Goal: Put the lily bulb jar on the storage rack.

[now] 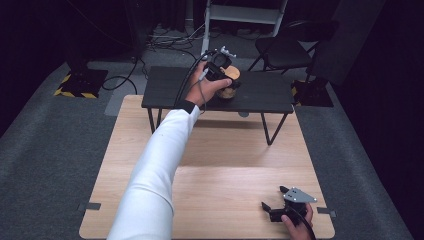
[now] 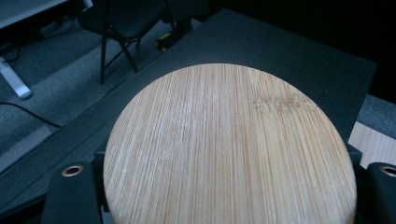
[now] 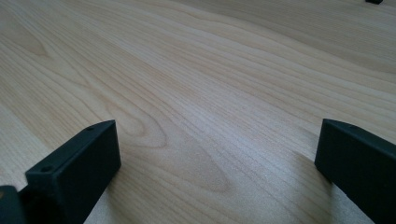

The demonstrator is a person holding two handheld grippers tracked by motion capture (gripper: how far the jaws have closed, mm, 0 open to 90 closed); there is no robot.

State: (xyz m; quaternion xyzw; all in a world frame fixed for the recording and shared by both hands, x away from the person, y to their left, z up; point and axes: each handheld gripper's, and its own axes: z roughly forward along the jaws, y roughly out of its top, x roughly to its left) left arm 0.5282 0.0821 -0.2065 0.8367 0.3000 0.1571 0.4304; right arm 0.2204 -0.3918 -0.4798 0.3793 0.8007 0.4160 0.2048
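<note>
Nearest me, the right gripper (image 1: 280,206) rested on the pale wooden table (image 1: 225,200), its jaws spread wide with nothing between them. Farther off, a white-sleeved arm reached out to the low black table (image 1: 265,92) beyond. There the left gripper (image 1: 223,75) was clamped on a jar with a round bamboo lid (image 2: 229,149), held right over the black tabletop; whether it touched down I could not tell. The lid looked stiff and dry, with a fine grain that should offer decent friction. The body below seemed rigid, and possibly breakable if knocked. Squeezing it across the sides just under the lid, as here, struck me as the safest hold.
</note>
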